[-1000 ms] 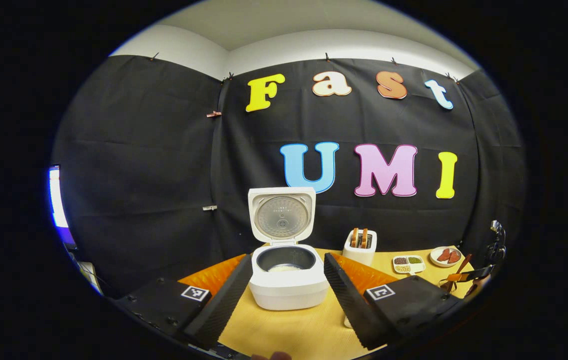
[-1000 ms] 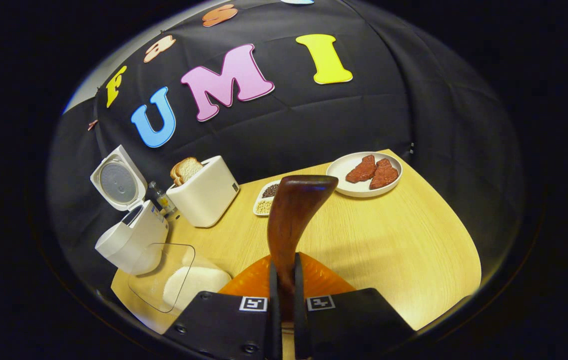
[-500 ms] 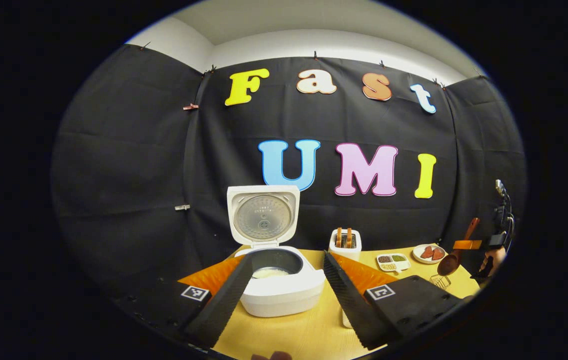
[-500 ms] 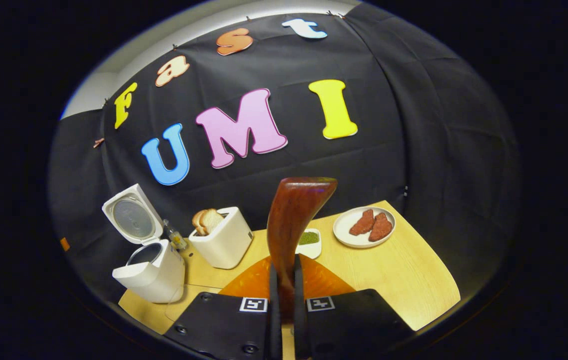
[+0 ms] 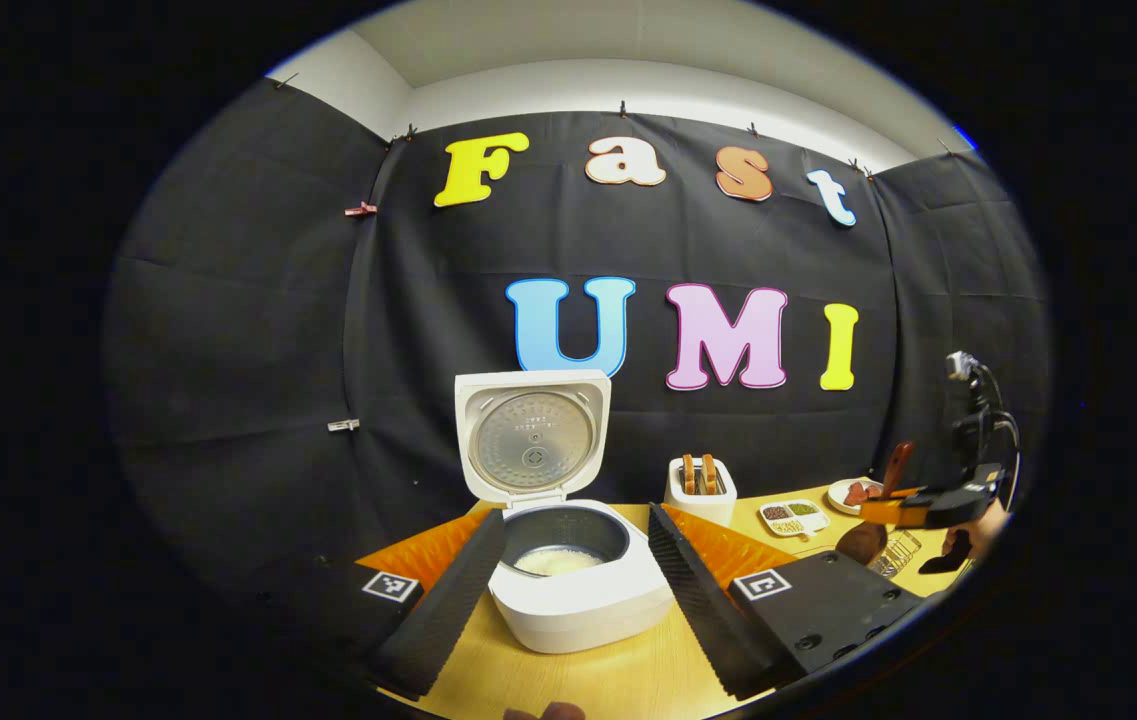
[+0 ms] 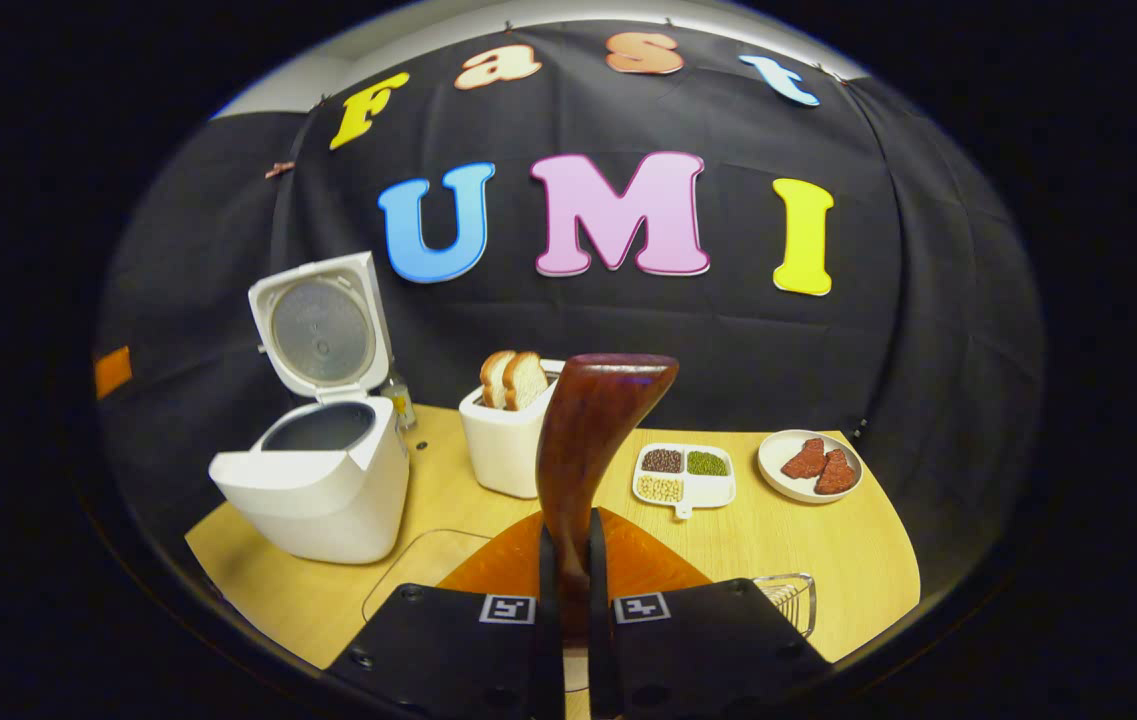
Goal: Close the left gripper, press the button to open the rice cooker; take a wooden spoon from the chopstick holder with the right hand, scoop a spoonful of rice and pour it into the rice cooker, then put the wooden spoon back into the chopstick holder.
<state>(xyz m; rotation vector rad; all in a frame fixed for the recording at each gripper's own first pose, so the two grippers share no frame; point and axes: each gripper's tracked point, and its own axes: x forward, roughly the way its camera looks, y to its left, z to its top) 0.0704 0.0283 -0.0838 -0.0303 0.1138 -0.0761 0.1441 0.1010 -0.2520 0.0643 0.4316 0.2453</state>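
The white rice cooker (image 5: 578, 605) stands open with its lid (image 5: 533, 435) upright and white rice (image 5: 556, 560) in the pot. My left gripper (image 5: 576, 520) is open, with its fingers on either side of the cooker and clear of it. My right gripper (image 6: 569, 560) is shut on the dark wooden spoon (image 6: 588, 440), whose bowl points up and away. In the left gripper view the right gripper (image 5: 928, 505) holds the spoon (image 5: 873, 525) just above the wire chopstick holder (image 5: 893, 555). The same holder (image 6: 790, 600) sits at the lower right in the right gripper view.
A white toaster (image 6: 508, 455) with bread stands behind the spoon. A divided dish of beans (image 6: 683, 475) and a plate of meat (image 6: 810, 465) lie to its right. A clear container (image 6: 418, 575) lies in front of the cooker (image 6: 323, 490) on the wooden table (image 6: 858, 580).
My right gripper has swung level and towards the right with the spoon, bringing the wire holder into its view. The left gripper has drifted a little, still open around the cooker.
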